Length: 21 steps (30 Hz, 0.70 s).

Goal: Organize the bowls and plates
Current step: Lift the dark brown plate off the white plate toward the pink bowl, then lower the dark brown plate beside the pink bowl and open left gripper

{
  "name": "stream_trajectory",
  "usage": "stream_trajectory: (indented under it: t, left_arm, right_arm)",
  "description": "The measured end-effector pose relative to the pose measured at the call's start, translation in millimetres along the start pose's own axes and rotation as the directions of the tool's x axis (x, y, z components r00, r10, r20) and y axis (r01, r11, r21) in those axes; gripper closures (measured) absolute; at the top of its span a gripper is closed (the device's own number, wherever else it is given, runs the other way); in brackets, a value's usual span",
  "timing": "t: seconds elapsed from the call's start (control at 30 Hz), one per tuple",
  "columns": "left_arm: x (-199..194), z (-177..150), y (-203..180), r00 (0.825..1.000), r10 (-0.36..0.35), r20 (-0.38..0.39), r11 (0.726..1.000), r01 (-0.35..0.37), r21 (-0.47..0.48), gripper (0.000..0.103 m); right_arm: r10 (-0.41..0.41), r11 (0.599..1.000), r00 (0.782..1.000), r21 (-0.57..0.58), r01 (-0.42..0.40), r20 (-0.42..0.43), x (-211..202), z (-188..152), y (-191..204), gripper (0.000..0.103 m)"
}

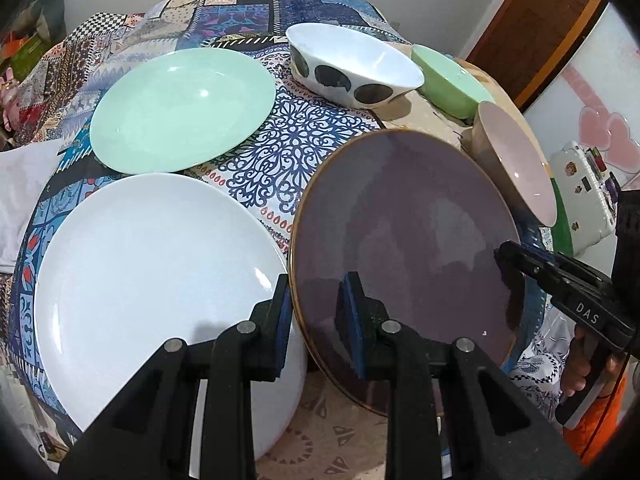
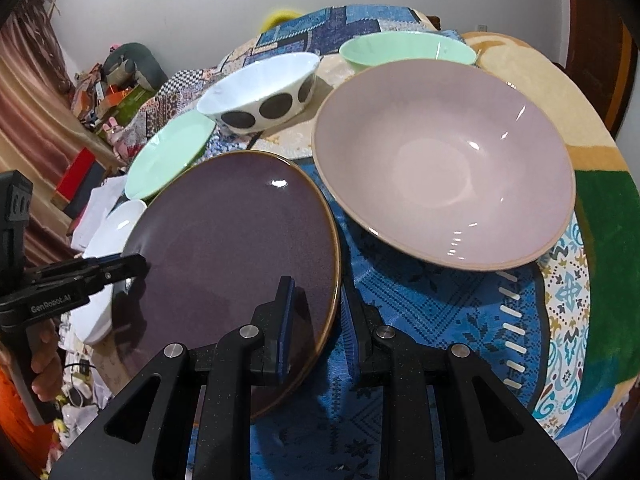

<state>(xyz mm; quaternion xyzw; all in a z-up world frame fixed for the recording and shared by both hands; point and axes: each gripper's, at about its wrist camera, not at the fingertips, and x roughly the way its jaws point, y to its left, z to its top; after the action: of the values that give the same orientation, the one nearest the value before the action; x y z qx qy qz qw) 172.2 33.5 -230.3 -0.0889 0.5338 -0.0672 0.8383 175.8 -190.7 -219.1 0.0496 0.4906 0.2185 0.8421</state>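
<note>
A dark purple plate (image 1: 404,240) with a brown rim is held between both grippers, tilted above the table. My left gripper (image 1: 320,316) is shut on its left rim. My right gripper (image 2: 316,316) is shut on its right rim (image 2: 240,240); it also shows in the left wrist view (image 1: 520,264) at the plate's far edge. A white plate (image 1: 152,280) lies at the near left, a mint plate (image 1: 180,108) behind it. A white bowl with black dots (image 1: 352,64), a mint bowl (image 1: 452,76) and a pink bowl (image 2: 444,160) stand at the back and right.
The table wears a patchwork cloth (image 1: 288,148) with blue patterns. A wooden door (image 1: 536,28) and a white appliance (image 1: 588,184) stand at the right. Clutter and a curtain (image 2: 36,120) lie beyond the table's left side.
</note>
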Motion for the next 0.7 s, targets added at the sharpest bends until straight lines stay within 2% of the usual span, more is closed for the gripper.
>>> stream_trajectory:
  t: [0.2, 0.4, 0.5, 0.6, 0.67, 0.7]
  left_arm:
    - [2, 0, 1, 1.0, 0.019, -0.004, 1.0, -0.019, 0.005, 0.078]
    - [1, 0, -2, 1.0, 0.028, 0.004, 0.999, -0.028, 0.015, 0.078]
    - [-4, 1, -3, 0.999, 0.041, 0.027, 0.999, -0.042, 0.025, 0.077]
    - [-10, 1, -4, 0.998, 0.054, 0.043, 0.998, -0.055, 0.026, 0.068]
    - [-16, 0, -5, 0.996, 0.069, 0.063, 0.997, -0.071, 0.032, 0.065]
    - [-18, 0, -5, 0.995, 0.071, 0.07, 0.997, -0.074, 0.035, 0.063]
  right_arm:
    - [-0.012, 1.0, 1.0, -0.026, 0.011, -0.006, -1, 2, 1, 0.083]
    - [-0.056, 0.997, 0.998, -0.046, 0.056, 0.003, -4, 3, 0, 0.082]
    - [-0.066, 0.997, 0.998, -0.039, 0.066, -0.001, -7, 3, -2, 0.074]
    - [-0.083, 0.995, 0.996, -0.052, 0.084, 0.015, -15, 2, 3, 0.069]
    - [-0.082, 0.995, 0.996, -0.055, 0.084, 0.027, -20, 2, 6, 0.059]
    - [-0.078, 0.995, 0.996, -0.055, 0.079, 0.035, -23, 2, 8, 0.05]
